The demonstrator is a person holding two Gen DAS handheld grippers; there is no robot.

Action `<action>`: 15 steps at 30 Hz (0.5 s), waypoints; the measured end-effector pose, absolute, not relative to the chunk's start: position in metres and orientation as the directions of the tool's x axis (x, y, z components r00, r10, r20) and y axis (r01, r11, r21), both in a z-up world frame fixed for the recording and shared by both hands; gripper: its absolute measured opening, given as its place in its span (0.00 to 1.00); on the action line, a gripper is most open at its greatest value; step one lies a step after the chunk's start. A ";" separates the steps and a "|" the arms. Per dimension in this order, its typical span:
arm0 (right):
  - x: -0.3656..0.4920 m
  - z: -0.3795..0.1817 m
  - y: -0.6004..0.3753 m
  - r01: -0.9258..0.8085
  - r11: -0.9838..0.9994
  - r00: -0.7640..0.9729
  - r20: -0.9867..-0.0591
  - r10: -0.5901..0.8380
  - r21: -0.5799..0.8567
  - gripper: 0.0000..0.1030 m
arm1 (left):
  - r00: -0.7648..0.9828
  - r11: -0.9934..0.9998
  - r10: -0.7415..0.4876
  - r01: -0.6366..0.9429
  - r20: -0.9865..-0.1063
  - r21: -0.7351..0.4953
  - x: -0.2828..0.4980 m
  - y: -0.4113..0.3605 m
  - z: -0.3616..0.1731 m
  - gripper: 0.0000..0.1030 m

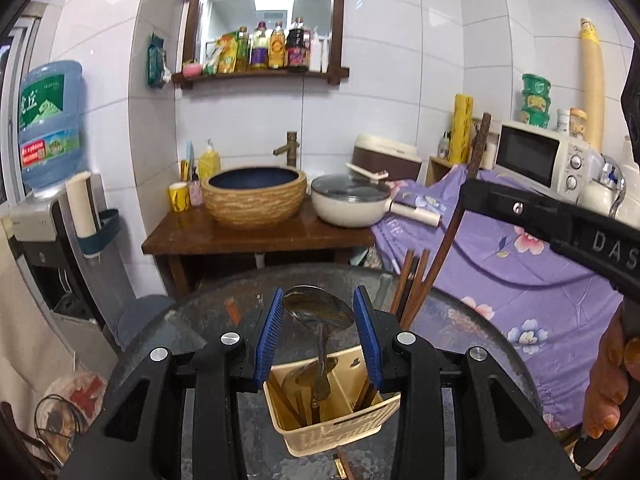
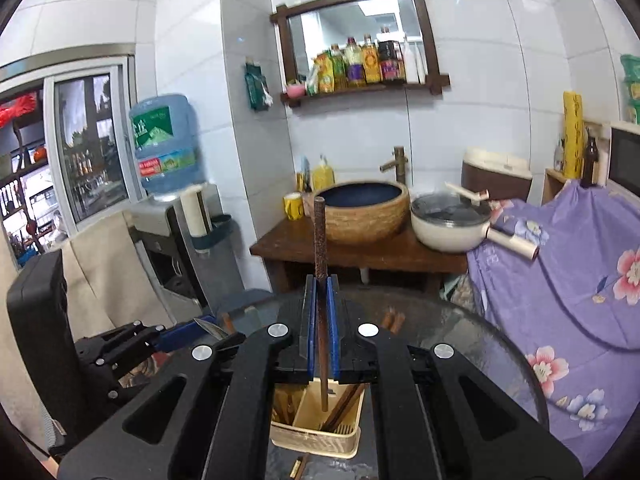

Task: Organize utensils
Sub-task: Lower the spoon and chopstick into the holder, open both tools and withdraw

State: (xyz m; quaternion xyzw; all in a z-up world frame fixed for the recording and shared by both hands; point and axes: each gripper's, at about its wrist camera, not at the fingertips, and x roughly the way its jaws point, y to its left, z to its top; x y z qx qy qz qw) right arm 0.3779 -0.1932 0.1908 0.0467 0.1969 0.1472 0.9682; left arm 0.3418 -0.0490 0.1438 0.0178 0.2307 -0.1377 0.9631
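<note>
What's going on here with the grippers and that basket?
A person is sorting utensils with two hand-held grippers. The left gripper holds a metal spoon by its bowl above the cream basket. The right gripper is shut on a single wooden chopstick over the same basket, which already holds other utensils.

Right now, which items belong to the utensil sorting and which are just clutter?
Job:
- spoon between left gripper fingers
- chopstick in right gripper
- basket
- chopsticks standing in it

Clutter:
- pot
- basin
- microwave
- water bottle
</note>
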 end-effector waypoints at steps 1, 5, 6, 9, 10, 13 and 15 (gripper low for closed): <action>0.381 0.183 -0.193 -0.264 0.953 0.874 -0.381 0.301 0.149 0.06 | 0.849 0.961 -0.259 0.275 -0.461 -0.034 0.344 -0.048 0.138 0.34; 0.395 0.151 -0.194 -0.252 0.954 0.850 -0.433 0.299 0.163 0.06 | 0.830 0.963 -0.248 0.269 -0.500 -0.030 0.352 -0.048 0.115 0.34; 0.396 0.145 -0.192 -0.250 0.954 0.847 -0.440 0.297 0.163 0.06 | 0.825 0.963 -0.246 0.268 -0.509 -0.032 0.353 -0.047 0.110 0.34; 0.403 0.127 -0.191 -0.239 0.956 0.835 -0.468 0.291 0.168 0.06 | 0.807 0.964 -0.239 0.265 -0.540 -0.031 0.359 -0.048 0.094 0.34; 0.404 0.123 -0.191 -0.236 0.957 0.833 -0.472 0.288 0.167 0.06 | 0.801 0.964 -0.238 0.266 -0.549 -0.031 0.361 -0.049 0.089 0.34; 0.408 0.112 -0.191 -0.224 0.959 0.827 -0.486 0.281 0.173 0.06 | 0.786 0.964 -0.233 0.266 -0.573 -0.027 0.364 -0.050 0.075 0.34; 0.410 0.107 -0.192 -0.215 0.960 0.825 -0.493 0.276 0.176 0.06 | 0.777 0.963 -0.233 0.267 -0.585 -0.030 0.366 -0.051 0.068 0.34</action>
